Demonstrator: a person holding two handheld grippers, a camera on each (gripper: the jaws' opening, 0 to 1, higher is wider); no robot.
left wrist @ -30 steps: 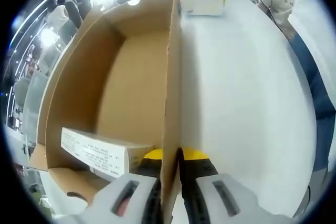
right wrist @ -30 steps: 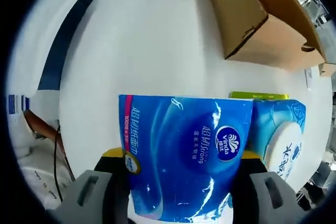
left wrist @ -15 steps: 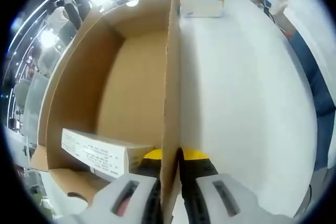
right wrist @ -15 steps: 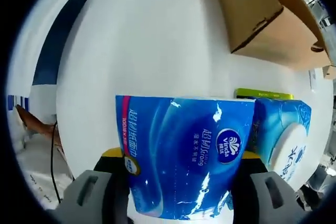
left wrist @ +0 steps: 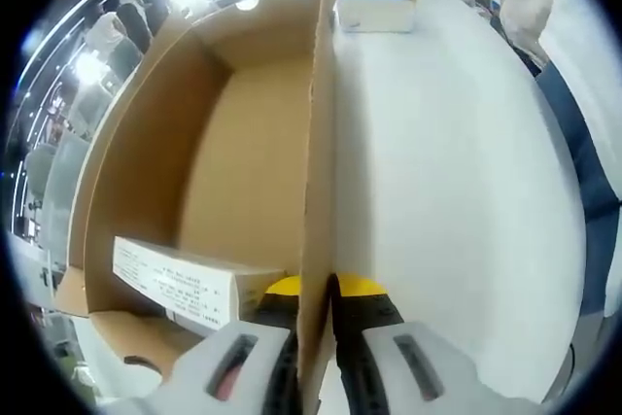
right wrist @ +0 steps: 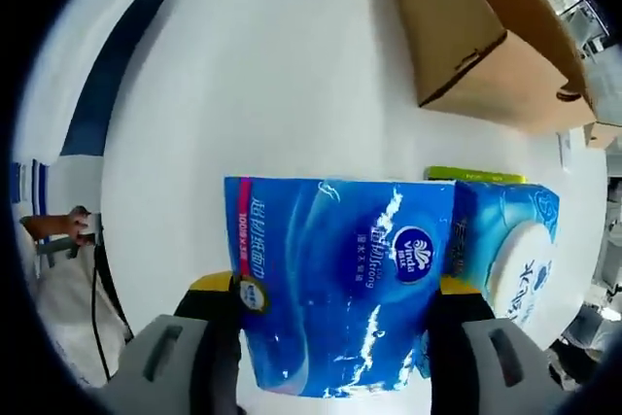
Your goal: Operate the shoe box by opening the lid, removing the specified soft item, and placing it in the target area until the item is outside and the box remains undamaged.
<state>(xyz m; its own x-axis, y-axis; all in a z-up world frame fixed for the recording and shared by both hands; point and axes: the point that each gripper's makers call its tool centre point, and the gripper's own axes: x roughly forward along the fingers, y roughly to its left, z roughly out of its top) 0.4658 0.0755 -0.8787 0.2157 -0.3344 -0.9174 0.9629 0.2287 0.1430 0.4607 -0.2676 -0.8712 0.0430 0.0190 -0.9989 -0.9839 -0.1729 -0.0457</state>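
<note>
Blue plastic tissue pack (right wrist: 335, 284), clamped in the right gripper (right wrist: 335, 337), outside the brown cardboard shoe box (right wrist: 466, 31).
Barely shifted since a second ago, near placement; left gripper (left wrist: 313, 337) pinches box wall (left wrist: 319, 191) at 12 o'clock.

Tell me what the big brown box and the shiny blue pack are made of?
The brown box looks like plain cardboard: matte tan walls and a thin raw edge, pinched by the left gripper. The blue pack, held by the right gripper, seems wrapped in glossy plastic film: it shows bright glints and soft wrinkles.

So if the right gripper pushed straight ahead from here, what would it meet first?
Bare white table, probably: the right gripper is shut on the blue tissue pack; the cardboard box sits off to one side.
</note>
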